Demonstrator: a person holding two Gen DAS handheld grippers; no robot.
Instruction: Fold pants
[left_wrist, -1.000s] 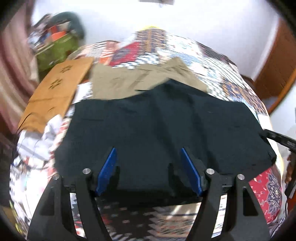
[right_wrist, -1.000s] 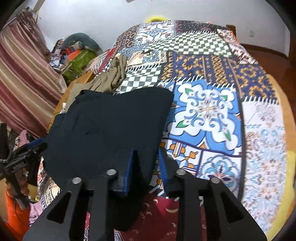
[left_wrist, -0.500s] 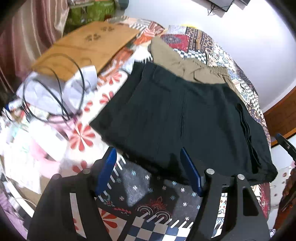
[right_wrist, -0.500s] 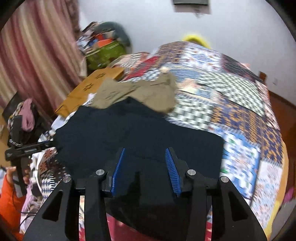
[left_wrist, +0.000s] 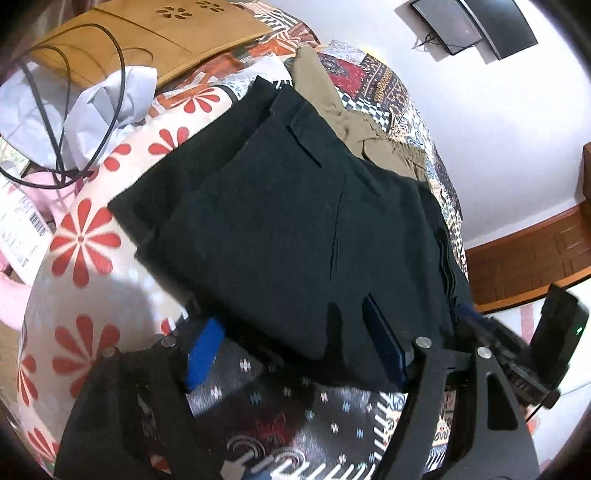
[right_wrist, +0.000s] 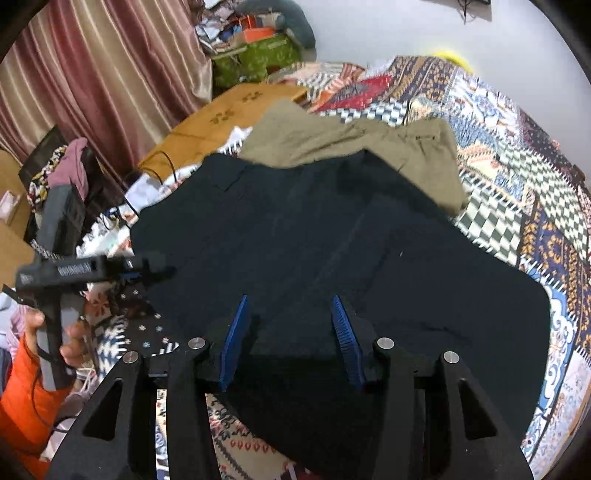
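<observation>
Black pants (left_wrist: 295, 221) lie folded flat on the patchwork bedspread (left_wrist: 280, 417); in the right wrist view the pants (right_wrist: 351, 258) fill the middle. My left gripper (left_wrist: 295, 350) hovers at their near left corner. Its jaws are opening, the cloth's edge lies between the blue pads (left_wrist: 205, 354) and is not pinched. The right gripper (right_wrist: 291, 339) hangs over the pants' near edge with its jaws opening and nothing gripped. A hand in an orange sleeve holds the left gripper (right_wrist: 155, 266) at the pants' left side. The right gripper (left_wrist: 476, 321) shows at the pants' right edge.
Khaki pants (right_wrist: 351, 144) lie behind the black ones, partly under them. A wooden lap table (left_wrist: 147, 37), crumpled white paper (left_wrist: 92, 103) and a black cable (left_wrist: 62, 110) sit at the bed's left. Curtains (right_wrist: 92, 74) and a green bag (right_wrist: 258, 59) stand beyond.
Both grippers have rolled and shifted along the pants' near edge. The right gripper's jaws have spread apart and let the black cloth go. The left gripper has dropped toward the left corner.
</observation>
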